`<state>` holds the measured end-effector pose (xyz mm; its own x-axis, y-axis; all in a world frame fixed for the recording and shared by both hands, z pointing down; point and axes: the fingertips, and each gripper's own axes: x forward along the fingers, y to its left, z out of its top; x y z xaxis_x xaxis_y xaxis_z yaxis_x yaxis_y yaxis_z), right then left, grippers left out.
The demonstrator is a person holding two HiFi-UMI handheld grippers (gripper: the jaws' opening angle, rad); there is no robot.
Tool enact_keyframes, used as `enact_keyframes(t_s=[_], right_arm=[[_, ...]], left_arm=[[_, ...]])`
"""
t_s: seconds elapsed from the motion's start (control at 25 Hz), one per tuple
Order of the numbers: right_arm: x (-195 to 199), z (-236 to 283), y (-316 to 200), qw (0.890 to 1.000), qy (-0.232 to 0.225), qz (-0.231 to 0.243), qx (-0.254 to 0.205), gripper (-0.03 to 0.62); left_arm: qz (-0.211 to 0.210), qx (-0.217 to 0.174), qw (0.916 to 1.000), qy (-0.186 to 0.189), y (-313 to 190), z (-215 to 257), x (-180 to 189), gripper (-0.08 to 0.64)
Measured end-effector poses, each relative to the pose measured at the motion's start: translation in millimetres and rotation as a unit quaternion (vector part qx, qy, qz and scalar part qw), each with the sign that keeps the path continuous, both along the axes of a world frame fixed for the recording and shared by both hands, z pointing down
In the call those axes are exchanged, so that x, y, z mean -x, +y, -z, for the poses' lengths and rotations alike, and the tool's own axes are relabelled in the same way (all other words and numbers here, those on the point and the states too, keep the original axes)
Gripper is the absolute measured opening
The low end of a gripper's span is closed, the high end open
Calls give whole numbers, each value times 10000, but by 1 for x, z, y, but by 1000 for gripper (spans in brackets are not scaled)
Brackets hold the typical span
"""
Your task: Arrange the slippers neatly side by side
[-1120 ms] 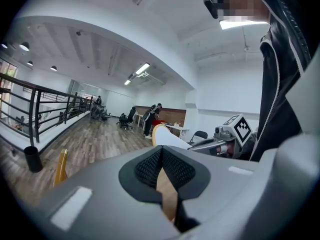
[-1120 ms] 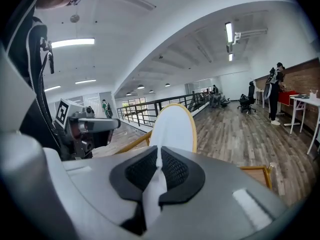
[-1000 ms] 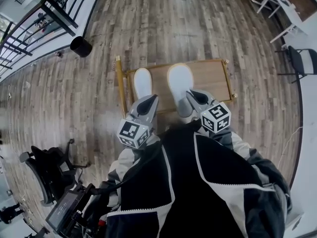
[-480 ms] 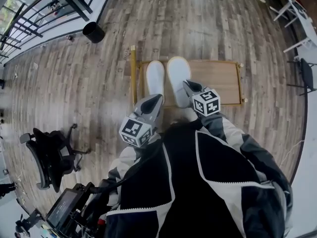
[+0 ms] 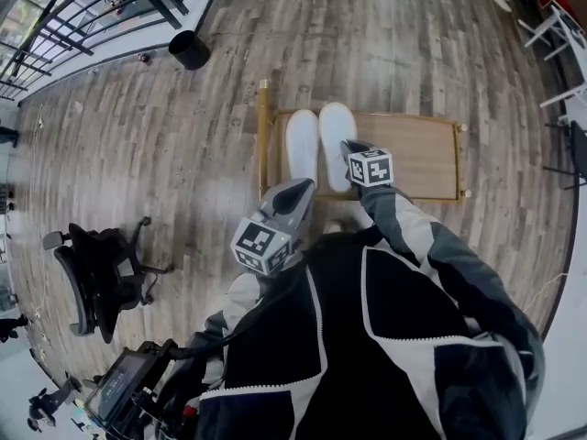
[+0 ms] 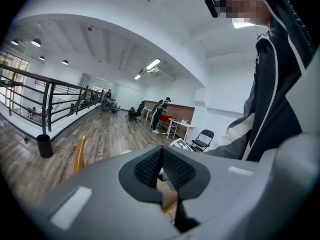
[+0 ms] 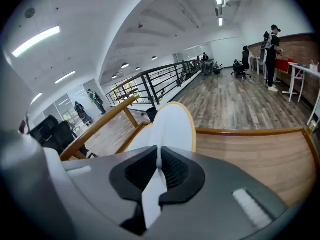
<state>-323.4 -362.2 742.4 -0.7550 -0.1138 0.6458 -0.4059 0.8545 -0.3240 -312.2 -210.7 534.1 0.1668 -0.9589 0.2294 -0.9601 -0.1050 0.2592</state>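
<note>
Two white slippers lie side by side, toes pointing away, on a low wooden platform (image 5: 413, 154). The left slipper (image 5: 302, 143) and the right slipper (image 5: 336, 132) nearly touch along their sides. My right gripper (image 5: 352, 148) is at the right slipper's heel end; in the right gripper view its jaws (image 7: 159, 166) are shut on a thin white edge of that slipper (image 7: 171, 125). My left gripper (image 5: 297, 191) hovers just behind the left slipper's heel, clear of it. In the left gripper view it (image 6: 161, 166) is shut with nothing between the pads.
The platform has a raised wooden rail (image 5: 264, 136) on its left side and a rim (image 7: 250, 132) round the board. A black bin (image 5: 190, 51) and a metal railing (image 5: 83, 16) stand far left, an office chair (image 5: 92, 278) at near left, white tables (image 5: 559, 26) at far right.
The right gripper has carried the right slipper leftwards, up against the left slipper; the gap between them has closed. The left gripper has stayed near the left slipper's heel.
</note>
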Motion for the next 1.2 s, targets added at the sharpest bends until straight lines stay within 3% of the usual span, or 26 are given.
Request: enact_keyframes(t_s=[0.2, 0.52, 0.64, 0.8, 1.04, 1.2], right_arm=[[-6, -33, -11, 9977, 666, -84, -117, 25], [-4, -49, -7, 9951, 955, 227, -142, 28], [-2, -52, -3, 9947, 937, 430, -41, 45], [-1, -57, 3, 9935, 929, 634, 163, 151], [-6, -56, 6, 9933, 942, 641, 211, 170], [-7, -40, 0, 9957, 701, 563, 230, 172]], left_arm=[[34, -45, 10000, 4, 1, 5, 2, 18], [-26, -5, 10000, 4, -3, 2, 0, 18], [-29, -15, 10000, 21, -3, 2, -2, 18], [7, 26, 10000, -68, -5, -1, 0, 18], [-66, -56, 10000, 24, -9, 2, -4, 18], [-134, -34, 9999, 77, -15, 0, -7, 18]])
